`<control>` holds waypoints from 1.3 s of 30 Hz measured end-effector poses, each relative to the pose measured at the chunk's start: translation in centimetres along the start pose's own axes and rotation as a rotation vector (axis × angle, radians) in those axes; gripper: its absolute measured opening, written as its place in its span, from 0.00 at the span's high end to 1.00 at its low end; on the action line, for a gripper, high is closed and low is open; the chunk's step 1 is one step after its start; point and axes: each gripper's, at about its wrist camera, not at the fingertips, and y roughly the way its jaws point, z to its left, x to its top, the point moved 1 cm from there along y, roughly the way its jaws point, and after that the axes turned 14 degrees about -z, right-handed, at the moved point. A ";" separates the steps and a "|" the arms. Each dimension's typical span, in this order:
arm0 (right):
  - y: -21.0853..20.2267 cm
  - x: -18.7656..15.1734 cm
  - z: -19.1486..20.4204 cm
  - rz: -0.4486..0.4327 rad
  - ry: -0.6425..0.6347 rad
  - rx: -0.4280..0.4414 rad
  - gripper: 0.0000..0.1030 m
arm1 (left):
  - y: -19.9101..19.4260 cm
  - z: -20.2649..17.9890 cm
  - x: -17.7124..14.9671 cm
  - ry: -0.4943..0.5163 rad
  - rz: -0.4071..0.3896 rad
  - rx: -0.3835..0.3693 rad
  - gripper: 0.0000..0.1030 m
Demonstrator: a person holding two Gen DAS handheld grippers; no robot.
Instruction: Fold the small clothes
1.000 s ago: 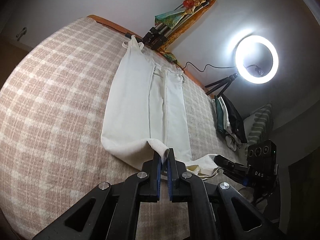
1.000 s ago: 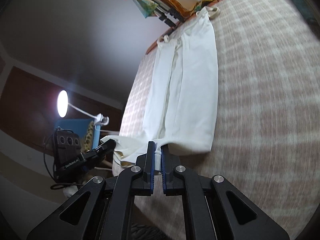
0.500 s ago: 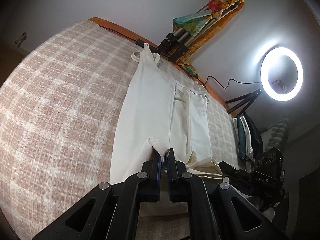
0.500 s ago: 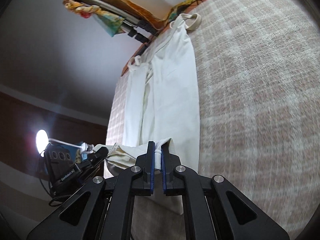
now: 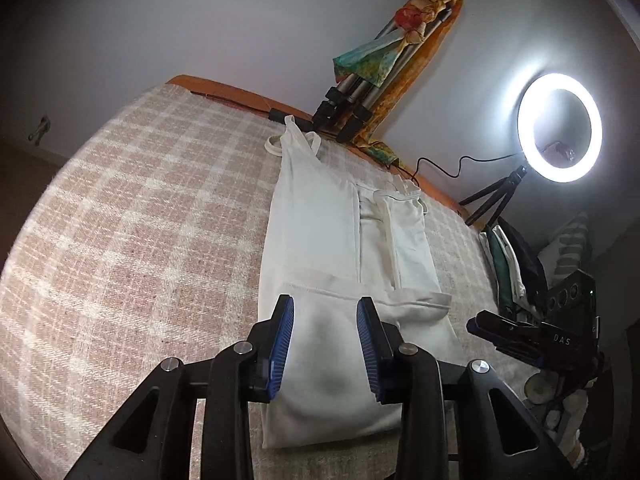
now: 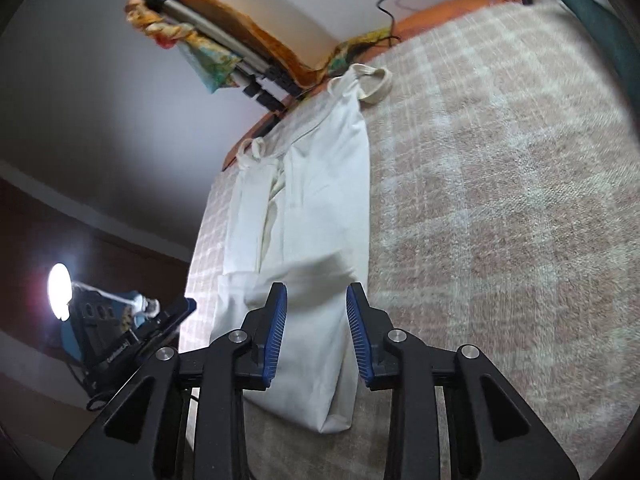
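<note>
A white sleeveless garment (image 5: 320,240) lies lengthwise on the plaid bed cover (image 5: 140,240), its near end folded back over itself. My left gripper (image 5: 325,340) hovers over that folded end, its jaws opening, the blue pads clear of the cloth. In the right wrist view the same garment (image 6: 320,200) runs away from me with its straps at the far end. My right gripper (image 6: 316,328) is above the folded near part, jaws opening, nothing pinched between the pads. The right gripper also shows at the right edge of the left wrist view.
A lit ring light (image 5: 559,128) on a tripod stands past the bed's far right side. A folded tripod with colourful cloth (image 5: 372,80) leans on the wall behind the bed. A pile of clothes (image 5: 512,264) lies at the right.
Both grippers carried the garment's near end away from me, laid it over the rest, then let go. The jaws went from shut on cloth to standing apart.
</note>
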 end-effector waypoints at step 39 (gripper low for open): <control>5.2 -2.5 4.7 0.045 -0.443 -0.175 0.91 | 4.9 -1.5 -2.0 0.219 0.036 0.144 0.70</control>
